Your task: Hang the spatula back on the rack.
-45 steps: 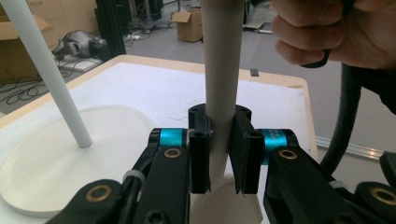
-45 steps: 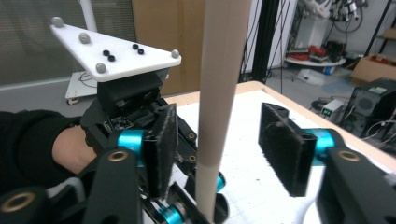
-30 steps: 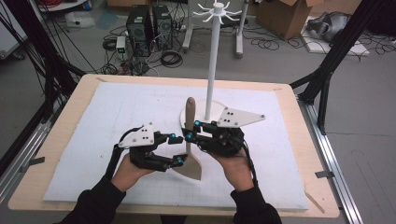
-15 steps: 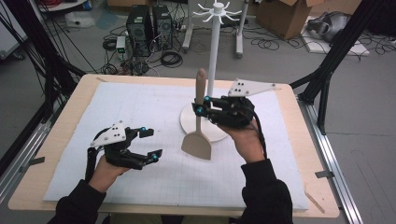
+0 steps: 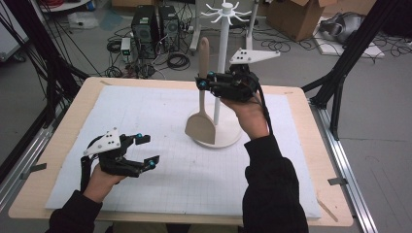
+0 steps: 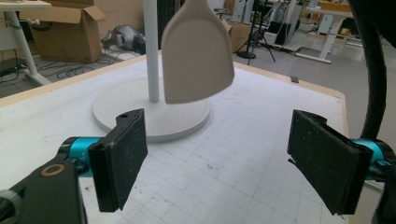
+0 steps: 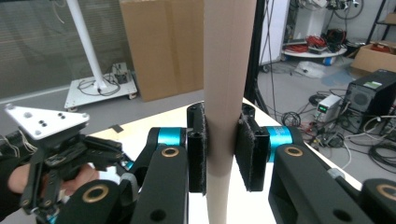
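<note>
spatula (image 6: 196, 51) handle beyond top edge

Your right gripper (image 7: 223, 149) clamps the tan spatula handle (image 7: 227, 70) between its two black pads (image 7: 250, 154); the handle stands upright and runs out of the top of the view. Each pad presses flat against a side of the handle. At lower left you see the other gripper (image 7: 56, 140), with its grey three-cornered plate (image 7: 44, 120) on top, held in a hand (image 7: 18, 179). A computer tower (image 7: 369, 100) stands on the floor at right, among cables.

Left tongs (image 5: 145, 151) gape low; right tongs (image 5: 203, 81) are clamped, raised.
</note>
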{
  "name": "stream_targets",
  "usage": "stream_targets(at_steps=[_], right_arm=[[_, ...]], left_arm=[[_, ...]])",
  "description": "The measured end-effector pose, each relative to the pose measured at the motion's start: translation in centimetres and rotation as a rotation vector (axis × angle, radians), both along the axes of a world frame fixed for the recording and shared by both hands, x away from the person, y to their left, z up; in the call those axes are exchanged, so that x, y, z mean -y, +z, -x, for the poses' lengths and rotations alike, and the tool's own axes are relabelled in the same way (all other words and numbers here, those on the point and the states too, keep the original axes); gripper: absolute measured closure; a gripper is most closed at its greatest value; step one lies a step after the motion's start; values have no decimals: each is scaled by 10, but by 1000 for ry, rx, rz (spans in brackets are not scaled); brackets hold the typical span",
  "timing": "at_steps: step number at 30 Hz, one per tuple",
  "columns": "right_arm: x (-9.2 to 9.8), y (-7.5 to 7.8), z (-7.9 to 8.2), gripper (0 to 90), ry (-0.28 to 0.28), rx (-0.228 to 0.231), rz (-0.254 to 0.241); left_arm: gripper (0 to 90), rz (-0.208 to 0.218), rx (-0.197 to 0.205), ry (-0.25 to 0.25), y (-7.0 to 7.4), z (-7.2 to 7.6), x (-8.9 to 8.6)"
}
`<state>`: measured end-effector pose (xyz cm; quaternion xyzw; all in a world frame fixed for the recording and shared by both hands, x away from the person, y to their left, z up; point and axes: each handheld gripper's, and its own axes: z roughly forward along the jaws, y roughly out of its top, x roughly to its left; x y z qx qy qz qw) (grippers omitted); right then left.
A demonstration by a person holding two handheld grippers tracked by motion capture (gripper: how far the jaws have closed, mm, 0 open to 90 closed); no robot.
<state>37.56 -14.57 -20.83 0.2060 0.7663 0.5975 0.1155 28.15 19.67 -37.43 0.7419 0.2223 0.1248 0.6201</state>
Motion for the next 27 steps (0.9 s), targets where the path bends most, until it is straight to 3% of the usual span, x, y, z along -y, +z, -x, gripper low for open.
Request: stream_targets(at_steps=[10, 27], right_arm=[[1, 17, -27, 761, -46, -23, -10], [7, 15, -45, 761, -94, -73, -21]], left_arm=[[206, -2, -1, -7, -2, -1, 2], [206, -3, 1, -10, 0, -2, 1]])
